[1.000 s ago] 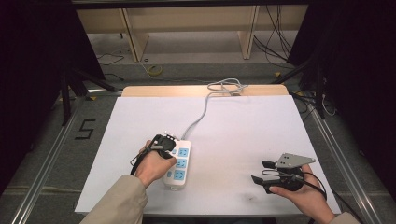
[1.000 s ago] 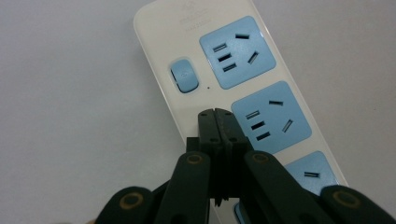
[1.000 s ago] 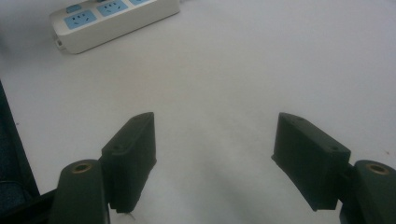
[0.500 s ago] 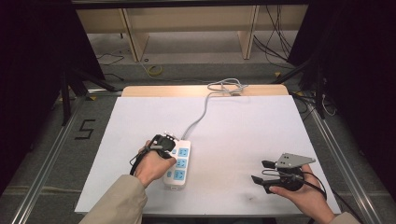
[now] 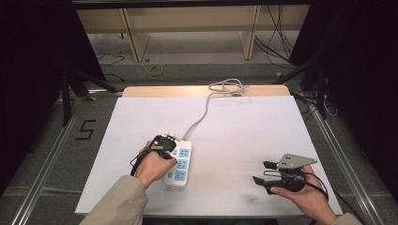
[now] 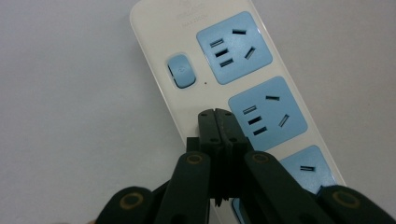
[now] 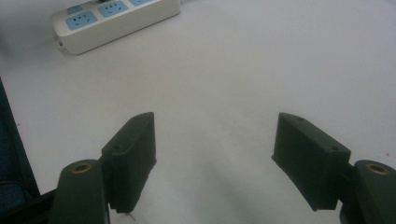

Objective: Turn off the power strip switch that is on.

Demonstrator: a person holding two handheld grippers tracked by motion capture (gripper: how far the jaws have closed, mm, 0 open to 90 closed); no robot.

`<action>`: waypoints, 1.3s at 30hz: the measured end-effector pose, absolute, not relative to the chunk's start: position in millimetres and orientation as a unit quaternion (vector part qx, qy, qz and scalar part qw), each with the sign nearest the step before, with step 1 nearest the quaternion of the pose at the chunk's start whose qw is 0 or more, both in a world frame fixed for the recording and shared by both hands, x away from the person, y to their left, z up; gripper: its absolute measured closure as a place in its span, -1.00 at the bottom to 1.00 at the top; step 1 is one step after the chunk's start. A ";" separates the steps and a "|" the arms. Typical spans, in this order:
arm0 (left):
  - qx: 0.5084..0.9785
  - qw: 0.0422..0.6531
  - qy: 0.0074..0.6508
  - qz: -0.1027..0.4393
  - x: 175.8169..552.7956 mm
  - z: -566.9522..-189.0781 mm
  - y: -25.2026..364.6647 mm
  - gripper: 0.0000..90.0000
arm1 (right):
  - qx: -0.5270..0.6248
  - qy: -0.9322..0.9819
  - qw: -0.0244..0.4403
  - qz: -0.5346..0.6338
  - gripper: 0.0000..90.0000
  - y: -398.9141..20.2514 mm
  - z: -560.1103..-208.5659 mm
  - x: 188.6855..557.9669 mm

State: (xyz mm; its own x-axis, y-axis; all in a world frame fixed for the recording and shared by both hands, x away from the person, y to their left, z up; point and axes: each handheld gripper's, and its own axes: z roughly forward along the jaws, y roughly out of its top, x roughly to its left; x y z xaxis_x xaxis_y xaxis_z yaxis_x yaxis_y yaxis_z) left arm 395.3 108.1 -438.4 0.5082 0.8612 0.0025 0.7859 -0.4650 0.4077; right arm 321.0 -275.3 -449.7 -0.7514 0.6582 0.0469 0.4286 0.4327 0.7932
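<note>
A white power strip point(image 5: 180, 176) with blue sockets lies on the white table, left of centre, and its grey cable point(image 5: 202, 116) runs to the back edge. My left gripper point(image 5: 165, 144) hangs over the strip's far end, held from above. In the left gripper view its jaws are shut, with nothing between them. Their tips point(image 6: 218, 120) sit over the power strip's point(image 6: 156, 32) white body, just below the blue switch point(image 6: 181, 71) and left of the middle socket point(image 6: 267, 113). My right gripper point(image 5: 264, 172) rests open near the front right. Bare table shows between its fingers point(image 7: 133, 154).
The cable coils point(image 5: 227, 86) at the table's wooden back edge. Dark stands and loose cables are on the floor around the table. In the right gripper view the power strip point(image 7: 116, 23) lies far ahead at the upper left.
</note>
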 end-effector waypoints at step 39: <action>0.843 0.235 0.471 0.113 390.3 -423.3 115.0 1.00 | 0.325 0.834 0.136 0.424 -0.33 -275.7 -449.3 320.9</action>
